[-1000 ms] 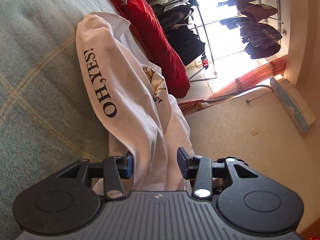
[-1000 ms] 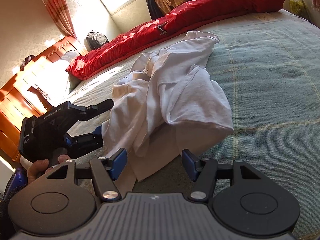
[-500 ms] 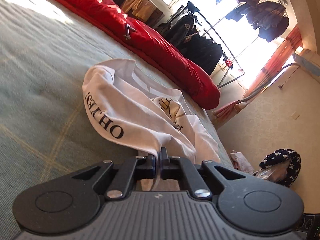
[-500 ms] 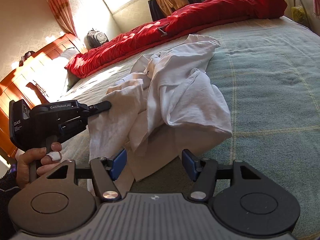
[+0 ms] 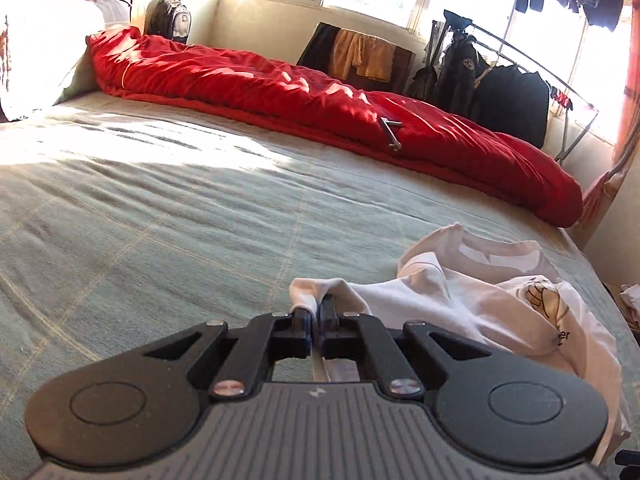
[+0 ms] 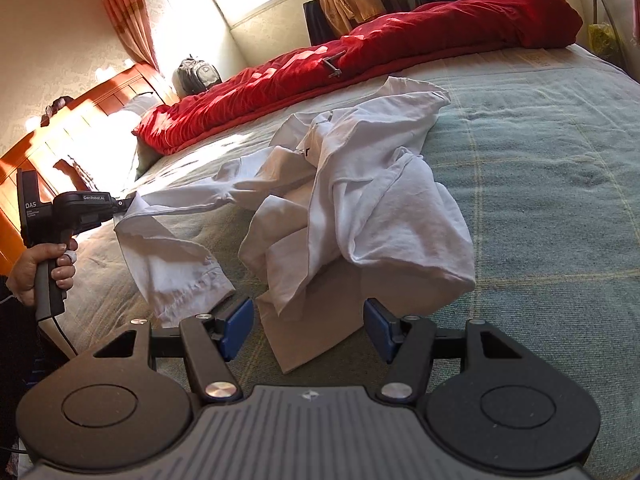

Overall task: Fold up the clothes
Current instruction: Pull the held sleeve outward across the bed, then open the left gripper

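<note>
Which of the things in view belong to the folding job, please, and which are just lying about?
Job:
- white shirt
- left gripper, shut on a shirt edge
- right gripper, open over the shirt
- bed, the work surface

Lying about:
- red duvet
- backpack
- clothes rack
- headboard

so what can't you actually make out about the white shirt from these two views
- Left wrist view: the white cotton t-shirt has a printed graphic whose lettering is folded under; only "er" shows.
- Left wrist view: the shirt's lower right part is cut off by the frame edge and the closed left gripper.
- Right wrist view: crumpled folds hide the shirt's front and the print.
</note>
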The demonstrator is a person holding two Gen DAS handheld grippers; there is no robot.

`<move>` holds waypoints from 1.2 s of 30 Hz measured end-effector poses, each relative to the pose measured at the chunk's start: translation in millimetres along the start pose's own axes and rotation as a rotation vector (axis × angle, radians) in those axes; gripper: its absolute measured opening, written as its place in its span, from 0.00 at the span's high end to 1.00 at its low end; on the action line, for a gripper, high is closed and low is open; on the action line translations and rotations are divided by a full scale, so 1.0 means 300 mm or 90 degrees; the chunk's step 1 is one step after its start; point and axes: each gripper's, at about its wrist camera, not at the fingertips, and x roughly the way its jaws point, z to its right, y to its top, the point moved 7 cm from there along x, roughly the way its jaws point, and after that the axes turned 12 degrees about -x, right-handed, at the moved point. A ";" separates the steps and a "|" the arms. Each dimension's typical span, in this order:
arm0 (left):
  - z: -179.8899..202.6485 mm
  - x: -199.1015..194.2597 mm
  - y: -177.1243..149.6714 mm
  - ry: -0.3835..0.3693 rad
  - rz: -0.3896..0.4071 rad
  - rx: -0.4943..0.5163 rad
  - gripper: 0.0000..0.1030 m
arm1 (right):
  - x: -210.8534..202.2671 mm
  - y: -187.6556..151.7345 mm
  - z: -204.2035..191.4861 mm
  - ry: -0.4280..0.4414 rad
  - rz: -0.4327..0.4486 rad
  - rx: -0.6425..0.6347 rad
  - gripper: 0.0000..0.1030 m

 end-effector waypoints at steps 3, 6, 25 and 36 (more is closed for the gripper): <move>-0.061 0.026 0.053 0.033 0.008 0.009 0.99 | 0.007 0.003 -0.006 -0.003 -0.004 -0.006 0.36; -0.091 0.059 0.104 0.068 0.014 0.015 0.99 | 0.008 0.010 -0.012 -0.006 -0.005 -0.012 0.36; -0.339 0.309 0.255 0.228 -0.026 0.014 0.88 | 0.022 0.055 -0.024 -0.024 -0.013 -0.039 0.37; -0.396 0.165 0.173 0.200 -0.067 0.066 0.83 | 0.002 0.127 -0.131 -0.010 0.031 -0.105 0.37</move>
